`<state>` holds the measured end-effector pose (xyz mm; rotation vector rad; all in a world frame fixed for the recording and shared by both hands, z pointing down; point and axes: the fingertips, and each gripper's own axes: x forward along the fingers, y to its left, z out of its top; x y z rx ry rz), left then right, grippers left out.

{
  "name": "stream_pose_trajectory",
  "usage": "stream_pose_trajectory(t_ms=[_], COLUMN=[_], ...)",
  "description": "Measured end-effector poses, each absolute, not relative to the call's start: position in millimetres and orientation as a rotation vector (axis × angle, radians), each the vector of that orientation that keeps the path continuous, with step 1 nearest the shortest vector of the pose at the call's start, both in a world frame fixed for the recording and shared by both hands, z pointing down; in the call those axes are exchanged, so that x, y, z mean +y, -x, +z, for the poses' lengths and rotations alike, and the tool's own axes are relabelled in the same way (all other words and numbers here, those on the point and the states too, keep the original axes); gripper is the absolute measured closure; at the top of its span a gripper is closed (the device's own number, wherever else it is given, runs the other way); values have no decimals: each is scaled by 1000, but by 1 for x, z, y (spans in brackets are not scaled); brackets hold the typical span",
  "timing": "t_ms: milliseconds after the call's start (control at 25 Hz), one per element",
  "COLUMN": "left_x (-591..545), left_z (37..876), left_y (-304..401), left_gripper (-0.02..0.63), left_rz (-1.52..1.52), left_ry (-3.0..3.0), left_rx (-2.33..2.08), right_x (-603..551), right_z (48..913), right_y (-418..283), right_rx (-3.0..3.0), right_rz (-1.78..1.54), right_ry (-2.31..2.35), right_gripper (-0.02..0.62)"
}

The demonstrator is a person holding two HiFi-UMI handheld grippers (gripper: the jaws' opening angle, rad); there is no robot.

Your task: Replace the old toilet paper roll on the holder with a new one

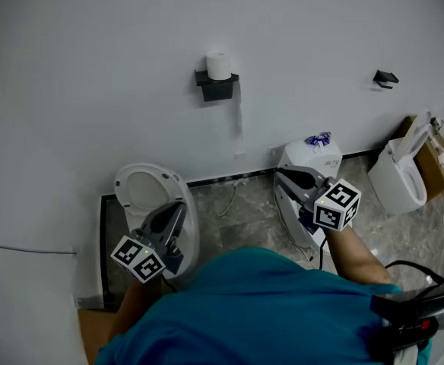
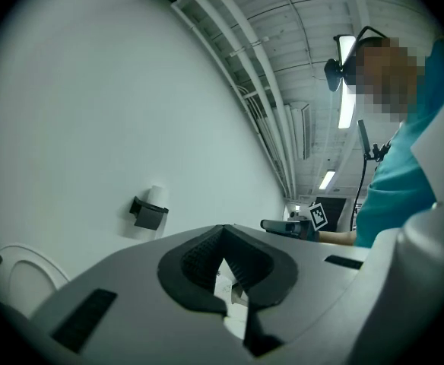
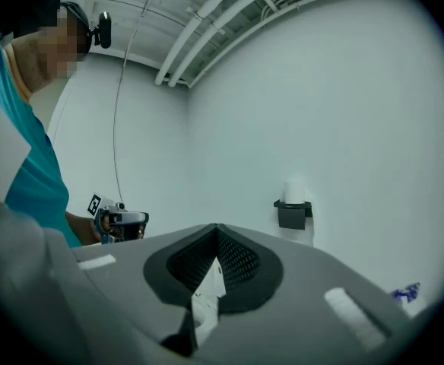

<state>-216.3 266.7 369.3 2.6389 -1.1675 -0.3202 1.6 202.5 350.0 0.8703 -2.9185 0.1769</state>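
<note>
white wall (image 1: 93, 67): holder (image 1: 216, 88), roll (image 1: 219, 65) | grey floor (image 1: 245, 219) | left tongs (image 1: 178, 208), right tongs (image 1: 280, 173): closed, empty

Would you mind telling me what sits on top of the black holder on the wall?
A white toilet paper roll stands upright on the holder. The holder's inside is hidden by its front.

Matt black holder (image 1: 216, 87), white paper roll (image 1: 219, 65), glossy ceramic toilet (image 1: 155, 196)
</note>
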Motion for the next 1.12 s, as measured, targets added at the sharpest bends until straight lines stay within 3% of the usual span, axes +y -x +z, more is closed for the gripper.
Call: stream_pose_trajectory(t_ms=[480, 720, 1120], left_x=[203, 158, 32], left_z=[392, 395, 380], left_y=[272, 252, 161], left_gripper=[603, 603, 603], left_rz=[-320, -291, -313], left_ry=[-2536, -2508, -2463], left_rx=[-1267, -1365, -1460], right_x=[113, 57, -83], right_z=[363, 372, 365], right_y=[63, 48, -10], right_rx=[-2923, -2972, -3006], right_rz=[209, 212, 187], right_ry=[-728, -621, -436], right_gripper=[597, 597, 597])
